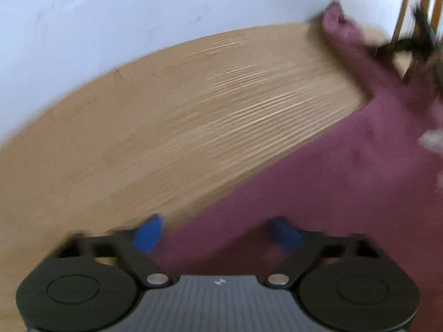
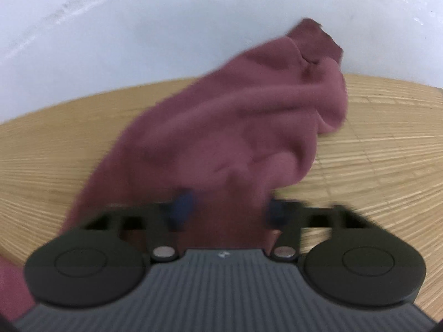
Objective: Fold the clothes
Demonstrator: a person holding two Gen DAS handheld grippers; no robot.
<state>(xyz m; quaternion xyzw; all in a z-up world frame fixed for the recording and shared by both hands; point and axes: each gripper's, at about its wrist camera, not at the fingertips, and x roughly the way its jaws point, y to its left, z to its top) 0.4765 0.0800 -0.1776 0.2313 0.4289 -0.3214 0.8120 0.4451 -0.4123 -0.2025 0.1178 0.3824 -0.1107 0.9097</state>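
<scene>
A maroon garment (image 1: 346, 171) lies across the light wooden table (image 1: 166, 127), and both views are blurred by motion. My left gripper (image 1: 218, 235) is open, its blue pads (image 1: 148, 235) wide apart, with the garment's near edge lying between them. My right gripper (image 2: 229, 211) is shut on a thick bunch of the maroon garment (image 2: 235, 127), which fills the gap between its pads (image 2: 181, 210). The fabric rises from it, and a sleeve end (image 2: 313, 38) stands up against the wall. In the left wrist view the right gripper (image 1: 401, 45) is a dark blur at the far right.
A white wall (image 1: 138, 13) runs behind the table's far edge. Wooden chair slats (image 1: 430, 2) show at the top right of the left wrist view. Bare tabletop (image 2: 382, 144) lies to the right of the garment.
</scene>
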